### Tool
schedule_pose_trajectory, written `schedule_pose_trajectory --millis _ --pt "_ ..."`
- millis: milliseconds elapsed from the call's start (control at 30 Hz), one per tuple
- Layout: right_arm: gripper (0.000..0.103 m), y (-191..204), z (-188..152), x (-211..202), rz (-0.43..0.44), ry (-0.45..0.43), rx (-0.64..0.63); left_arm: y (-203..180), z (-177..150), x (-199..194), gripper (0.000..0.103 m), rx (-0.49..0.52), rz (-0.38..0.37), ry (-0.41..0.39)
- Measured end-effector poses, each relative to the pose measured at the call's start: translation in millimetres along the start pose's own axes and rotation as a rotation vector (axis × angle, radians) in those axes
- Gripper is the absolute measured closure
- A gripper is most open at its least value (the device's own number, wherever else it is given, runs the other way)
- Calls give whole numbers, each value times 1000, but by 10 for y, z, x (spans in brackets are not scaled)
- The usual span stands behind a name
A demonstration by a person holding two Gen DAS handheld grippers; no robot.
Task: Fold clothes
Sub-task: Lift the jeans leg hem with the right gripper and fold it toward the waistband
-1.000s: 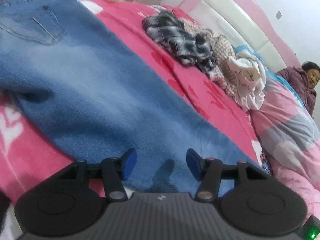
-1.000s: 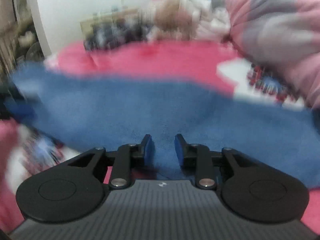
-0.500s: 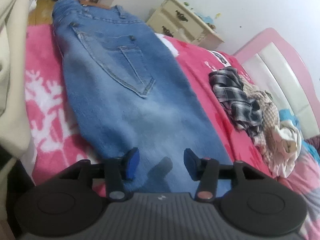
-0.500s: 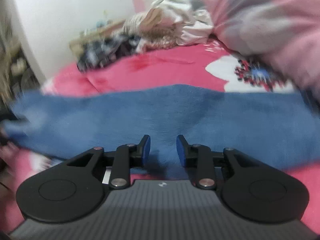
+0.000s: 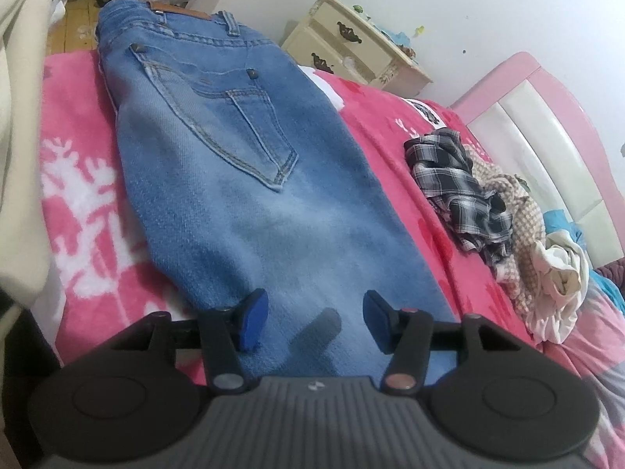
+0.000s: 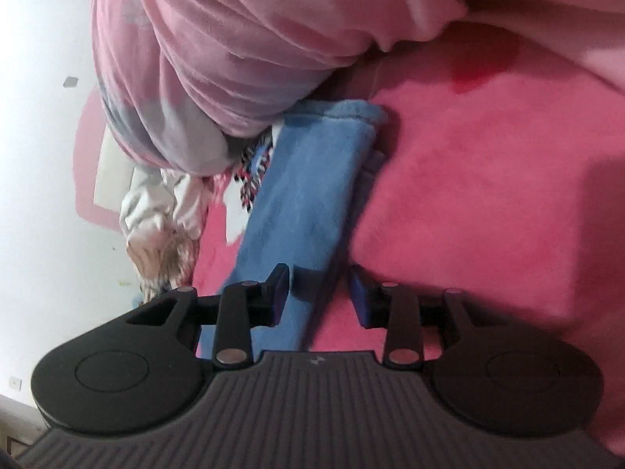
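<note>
Heavy, limp jeans [image 5: 242, 179] lie beneath both claws; left claw [image 5: 314, 322] half-open, opening, empty; right claw [image 6: 318, 293] opening, empty; grip the hem [image 6: 343, 111] ahead

Jeans [image 5: 242, 179] flat on bedspread [image 5: 78, 179], clothes pile [image 5: 488, 211] rightward (near headboard [image 5: 547, 125])

A bed [image 5: 375, 125] fills most of the room, spread with a bright pink blanket [image 5: 74, 195] printed with white shapes; at its head stands a pink headboard [image 5: 547, 125] with cream padded panels; a pale pink quilt [image 6: 242, 39] lies bunched on one side; a cream bedside cabinet [image 5: 351, 51] with dark drawer handles stands against the plain white wall [image 5: 449, 4]; past the foot of the bed wooden floor [image 5: 74, 27] shows, with clutter beyond; the light is soft and even.
</note>
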State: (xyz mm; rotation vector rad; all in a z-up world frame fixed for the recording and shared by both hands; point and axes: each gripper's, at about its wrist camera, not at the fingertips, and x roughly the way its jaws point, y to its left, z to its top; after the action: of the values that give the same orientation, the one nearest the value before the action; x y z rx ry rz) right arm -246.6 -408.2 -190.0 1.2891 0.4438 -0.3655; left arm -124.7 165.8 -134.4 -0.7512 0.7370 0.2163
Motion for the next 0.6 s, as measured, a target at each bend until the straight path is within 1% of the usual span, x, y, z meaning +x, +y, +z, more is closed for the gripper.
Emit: schedule_pose_trajectory --millis 133,167,233,267,300,333,433,500,600 --pt "71 -6 87 221 41 -29 40 10 -2 9 48 2 1 1" --pt "72 -9 104 260 55 -40 45 20 -7 -3 48 4 1 -1" --pt "80 -14 82 300 66 -68 47 23 -12 -4 49 7 0 -4" --pt "90 -13 59 306 62 -78 48 24 -14 -4 49 9 0 -5" --pt "95 8 33 287 57 -90 47 25 -16 -2 49 9 0 -7" --pt "96 35 5 262 52 -103 46 26 -17 -1 50 9 0 -8" --pt "97 320 -77 134 90 -129 -53 7 -36 2 50 31 5 -15" --pt "97 606 -137 61 131 -133 -128 -9 -57 -2 50 48 12 -24" --pt "97 1095 -244 20 218 -115 -243 -46 -99 -3 50 78 23 -39"
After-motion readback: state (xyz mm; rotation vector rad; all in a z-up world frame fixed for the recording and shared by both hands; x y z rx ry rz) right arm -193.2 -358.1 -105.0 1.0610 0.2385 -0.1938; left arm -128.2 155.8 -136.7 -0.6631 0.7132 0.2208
